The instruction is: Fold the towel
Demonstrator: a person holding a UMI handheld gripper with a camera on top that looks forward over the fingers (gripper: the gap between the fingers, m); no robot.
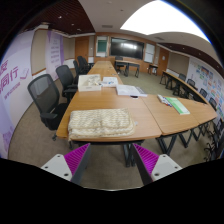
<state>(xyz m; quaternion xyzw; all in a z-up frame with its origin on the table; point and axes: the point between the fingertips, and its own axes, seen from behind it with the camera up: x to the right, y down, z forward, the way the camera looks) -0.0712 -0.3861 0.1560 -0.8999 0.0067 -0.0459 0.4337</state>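
A cream, waffle-textured towel [100, 123] lies in a folded stack on the near end of a wooden table [130, 108], close to its front edge. My gripper [112, 160] hangs well back from the table, over the floor, below and short of the towel. Its two fingers, each with a magenta pad [76, 157], stand wide apart with nothing between them. The gripper is open.
Another folded cloth [91, 84] and papers [130, 90] lie farther along the table. A green sheet [176, 104] rests on the table to the right. Black office chairs [45, 97] line the left side. More tables run to the back of the room.
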